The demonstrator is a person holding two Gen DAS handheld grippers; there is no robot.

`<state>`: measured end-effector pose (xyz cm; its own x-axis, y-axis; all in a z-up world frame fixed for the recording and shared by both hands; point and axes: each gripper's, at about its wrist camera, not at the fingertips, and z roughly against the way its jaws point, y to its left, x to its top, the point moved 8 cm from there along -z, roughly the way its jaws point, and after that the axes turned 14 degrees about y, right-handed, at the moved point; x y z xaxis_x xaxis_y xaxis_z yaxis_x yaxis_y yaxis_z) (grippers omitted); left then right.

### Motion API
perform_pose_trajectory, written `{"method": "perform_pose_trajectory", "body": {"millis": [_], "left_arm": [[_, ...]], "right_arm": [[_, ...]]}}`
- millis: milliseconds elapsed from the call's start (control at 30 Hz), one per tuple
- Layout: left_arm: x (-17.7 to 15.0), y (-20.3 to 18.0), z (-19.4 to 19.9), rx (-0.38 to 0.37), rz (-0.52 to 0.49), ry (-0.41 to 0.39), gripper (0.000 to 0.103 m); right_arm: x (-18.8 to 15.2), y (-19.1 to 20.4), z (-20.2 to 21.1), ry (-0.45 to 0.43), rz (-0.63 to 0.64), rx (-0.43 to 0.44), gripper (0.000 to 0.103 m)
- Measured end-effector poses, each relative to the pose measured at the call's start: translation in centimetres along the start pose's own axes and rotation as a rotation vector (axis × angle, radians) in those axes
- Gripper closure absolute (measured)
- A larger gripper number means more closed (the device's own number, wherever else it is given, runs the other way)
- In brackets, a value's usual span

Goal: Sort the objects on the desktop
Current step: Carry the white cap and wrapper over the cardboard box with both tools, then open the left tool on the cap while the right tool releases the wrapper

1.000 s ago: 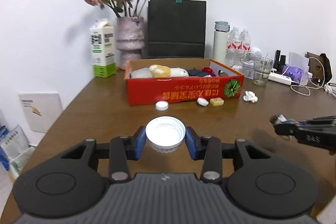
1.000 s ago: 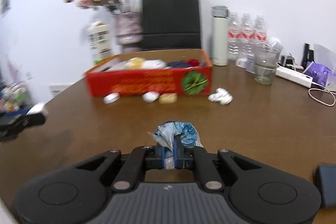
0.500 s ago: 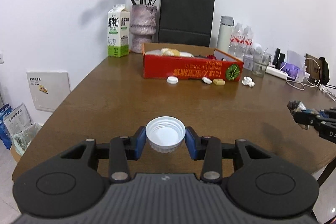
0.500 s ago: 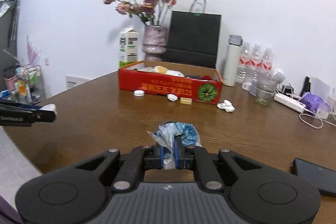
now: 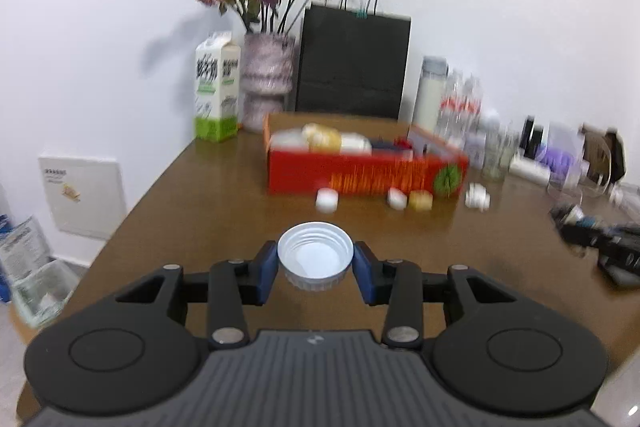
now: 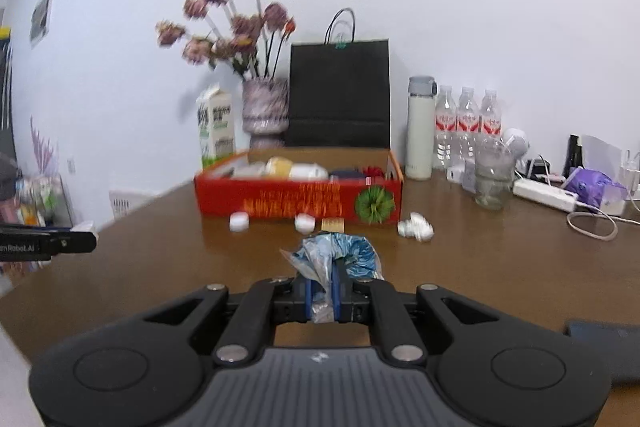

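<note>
Above the table (image 5: 208, 195), left tongs (image 5: 316, 263) clasp a white lid (image 5: 315, 259).

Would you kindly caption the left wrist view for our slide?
Left gripper holding a white lid above the brown table, facing a red box.

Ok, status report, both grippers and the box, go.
Left gripper shut on white cap. Right gripper shut on crumpled wrapper. Red box ahead, open-topped, partly filled. Small loose items in front of it; path otherwise open.
</note>
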<state>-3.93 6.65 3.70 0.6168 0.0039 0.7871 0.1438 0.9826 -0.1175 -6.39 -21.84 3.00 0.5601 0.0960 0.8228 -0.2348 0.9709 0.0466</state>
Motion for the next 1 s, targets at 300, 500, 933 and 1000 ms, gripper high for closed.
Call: {"method": "perform_pose_trajectory", "body": {"millis": [300, 500, 933, 1000], "left_arm": [[16.4, 0.2, -15.3, -0.042, -0.016, 0.157, 0.062], [18.2, -0.1, -24.2, 0.004, -0.048, 0.355, 0.062], [18.8, 1.8, -28.1, 0.047, 0.035, 0.413, 0.035], [19.5, 1.7, -28.4, 0.048, 0.047, 0.402, 0.025]], "right_arm": [[17.0, -3.2, -15.1, 0.122, -0.002, 0.059, 0.094], [18.9, -6.3, -27.5, 0.473, -0.019, -0.025, 0.094], [19.5, -6.5, -31.3, 0.521, -0.034, -0.019, 0.045], [20.2, -6.4, -31.3, 0.483, -0.048, 0.007, 0.039]]}}
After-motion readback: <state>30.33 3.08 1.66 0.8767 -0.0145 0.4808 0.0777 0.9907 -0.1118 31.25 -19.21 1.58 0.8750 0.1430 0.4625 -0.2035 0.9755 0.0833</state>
